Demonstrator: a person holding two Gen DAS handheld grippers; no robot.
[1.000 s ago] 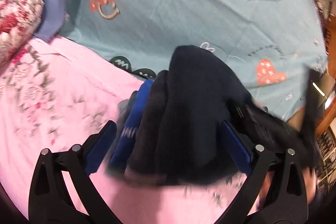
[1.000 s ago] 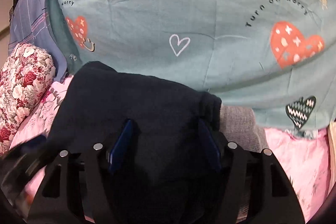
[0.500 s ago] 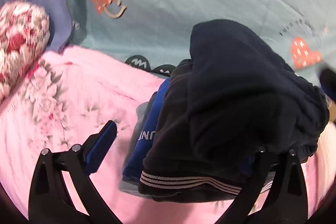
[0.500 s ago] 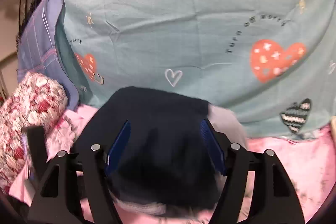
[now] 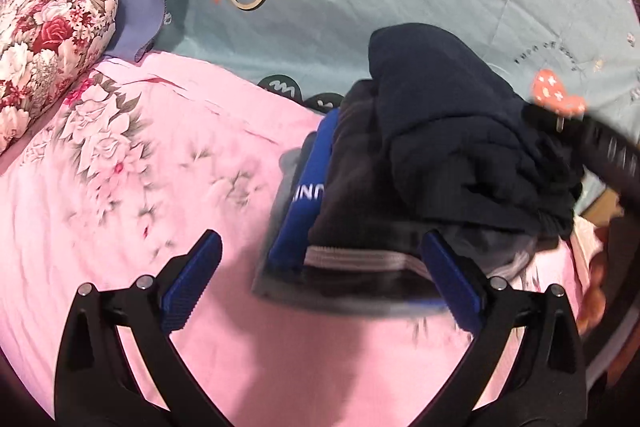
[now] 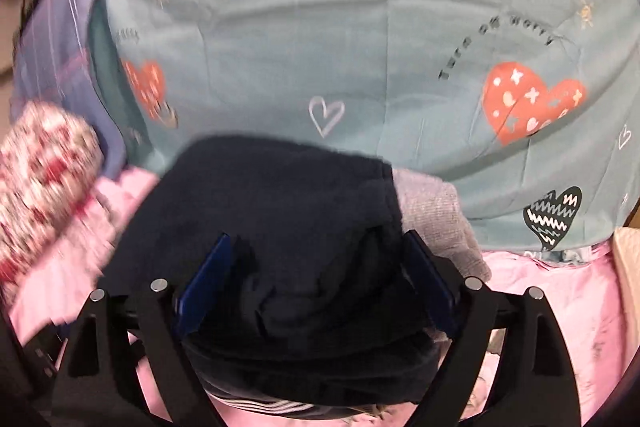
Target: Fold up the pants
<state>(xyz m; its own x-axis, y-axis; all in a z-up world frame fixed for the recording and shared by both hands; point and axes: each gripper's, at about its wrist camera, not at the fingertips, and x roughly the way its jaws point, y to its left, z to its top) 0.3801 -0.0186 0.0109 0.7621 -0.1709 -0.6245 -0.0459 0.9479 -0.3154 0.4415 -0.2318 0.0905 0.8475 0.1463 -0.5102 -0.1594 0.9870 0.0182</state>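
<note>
On pink floral quilt (image 5: 120, 227): folded navy pants (image 6: 280, 227) atop clothes stack.
I see L gripper (image 5: 320, 283) open, empty; R gripper (image 6: 316, 283) opening, pants between pads; sheet (image 6: 360, 27) text blurred.

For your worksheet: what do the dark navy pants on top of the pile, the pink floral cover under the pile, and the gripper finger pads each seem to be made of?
Dark navy pants: soft, matte knit, probably fleece or jersey; it slumps in thick rounded folds with no shine.
Pink floral cover: thin woven cloth, likely cotton; flat print, fine creases.
Gripper finger pads: blue, ribbed, apparently rubber or plastic, on glossy black rigid arms.
</note>
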